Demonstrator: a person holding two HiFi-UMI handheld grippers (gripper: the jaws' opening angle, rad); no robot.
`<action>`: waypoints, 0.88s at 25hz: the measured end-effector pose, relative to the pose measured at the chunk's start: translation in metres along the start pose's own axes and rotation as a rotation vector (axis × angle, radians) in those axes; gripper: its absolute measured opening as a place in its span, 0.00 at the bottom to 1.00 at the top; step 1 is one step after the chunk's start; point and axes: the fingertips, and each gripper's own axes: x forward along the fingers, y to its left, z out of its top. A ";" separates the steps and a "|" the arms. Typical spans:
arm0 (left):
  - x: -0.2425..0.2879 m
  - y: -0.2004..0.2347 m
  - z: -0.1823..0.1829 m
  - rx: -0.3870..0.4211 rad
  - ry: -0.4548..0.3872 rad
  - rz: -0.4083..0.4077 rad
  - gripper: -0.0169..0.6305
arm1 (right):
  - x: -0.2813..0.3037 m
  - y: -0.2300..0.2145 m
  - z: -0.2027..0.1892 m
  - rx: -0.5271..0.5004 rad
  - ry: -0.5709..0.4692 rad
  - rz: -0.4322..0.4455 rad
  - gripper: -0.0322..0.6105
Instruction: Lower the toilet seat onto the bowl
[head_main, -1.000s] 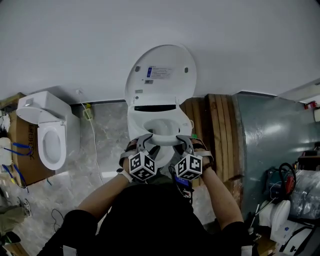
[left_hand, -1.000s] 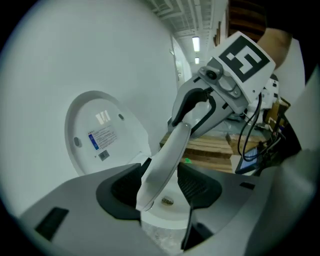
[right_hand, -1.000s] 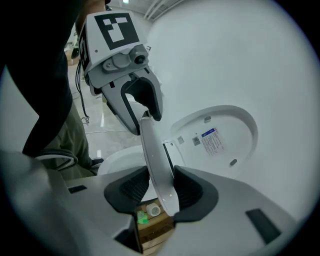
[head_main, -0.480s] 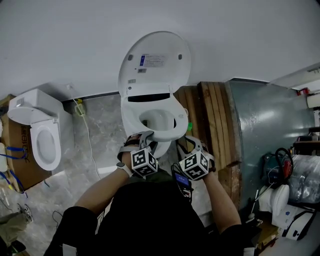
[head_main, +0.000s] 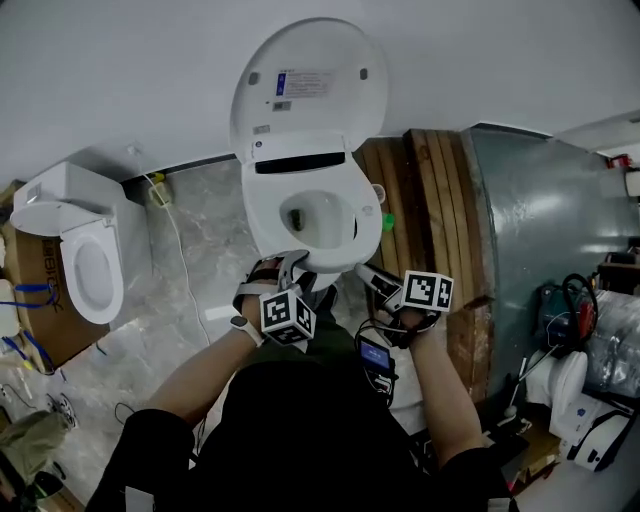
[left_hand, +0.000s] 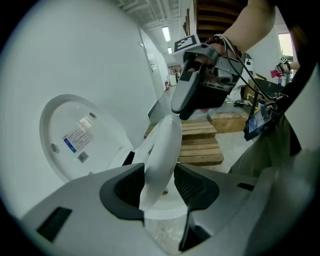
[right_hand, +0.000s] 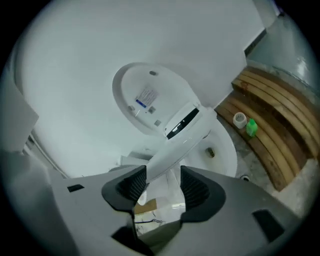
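The white toilet's lid stands up against the wall. Its seat is tilted over the bowl. My left gripper is at the seat's front rim on the left, my right gripper at the rim on the right. In the left gripper view the seat's edge runs between the jaws of the left gripper, with a gap at the right pad. The right gripper likewise straddles the seat loosely. Both pairs of jaws have just been opening and are open.
A second white toilet stands at the left beside a cardboard box. Stacked wooden pallets and a grey-green panel are right of the bowl. A tape roll and green bottle sit there.
Both grippers have sunk along with the seat's front rim. The right gripper has rolled, so its marker cube now sticks out to the right.
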 end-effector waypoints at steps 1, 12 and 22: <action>0.002 -0.003 0.000 0.004 0.008 0.001 0.32 | 0.001 -0.007 0.003 0.064 -0.022 0.007 0.38; 0.012 -0.028 -0.023 0.049 0.068 0.049 0.32 | 0.028 -0.046 -0.005 0.330 -0.041 0.058 0.39; 0.001 -0.060 -0.051 -0.392 0.006 -0.053 0.33 | 0.037 -0.070 -0.029 0.367 0.029 0.092 0.35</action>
